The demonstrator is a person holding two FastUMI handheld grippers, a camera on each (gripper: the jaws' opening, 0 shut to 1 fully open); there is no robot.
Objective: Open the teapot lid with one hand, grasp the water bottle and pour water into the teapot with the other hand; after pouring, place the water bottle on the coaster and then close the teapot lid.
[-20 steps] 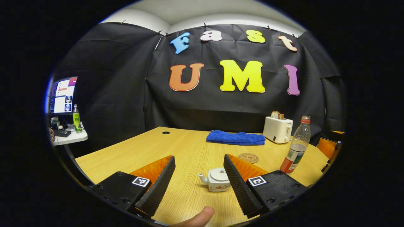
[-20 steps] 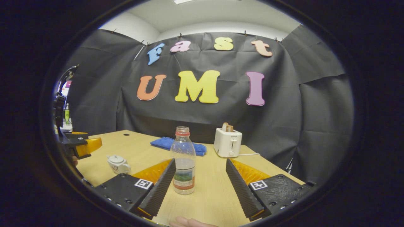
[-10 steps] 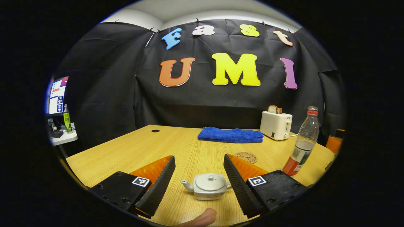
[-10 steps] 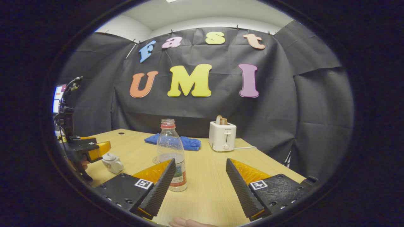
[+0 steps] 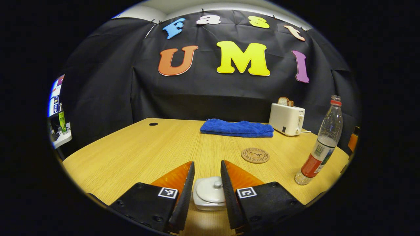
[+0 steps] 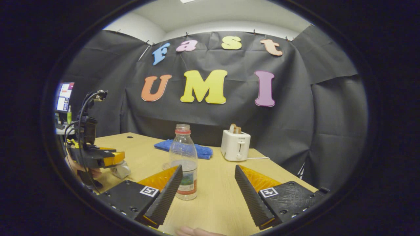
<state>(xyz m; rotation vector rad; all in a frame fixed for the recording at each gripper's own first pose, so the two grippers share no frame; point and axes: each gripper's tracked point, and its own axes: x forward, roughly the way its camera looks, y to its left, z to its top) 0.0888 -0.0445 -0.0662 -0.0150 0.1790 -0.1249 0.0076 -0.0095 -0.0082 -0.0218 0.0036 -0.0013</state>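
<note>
Left gripper view: straddling the teapot (image 5: 210, 196) on the desk (image 5: 137, 150), the left hand-held gripper (image 5: 207, 190) narrowed around the teapot lid (image 5: 211, 189), knob centred between the fingers, probably lining up to lift it; contact with the lid impossible to tell. Standing off to the right, upright and uncapped, the water bottle (image 5: 321, 144); lying between it and the teapot, the coaster (image 5: 255, 155), presumably waiting for the bottle.

Right gripper view: hovering spread wide near the water bottle (image 6: 185, 160), the right hand-held gripper (image 6: 208, 191), holding nothing, likely readying a side grasp. Working at the teapot (image 6: 120, 169) at far left, the left hand-held gripper (image 6: 111, 160).
</note>
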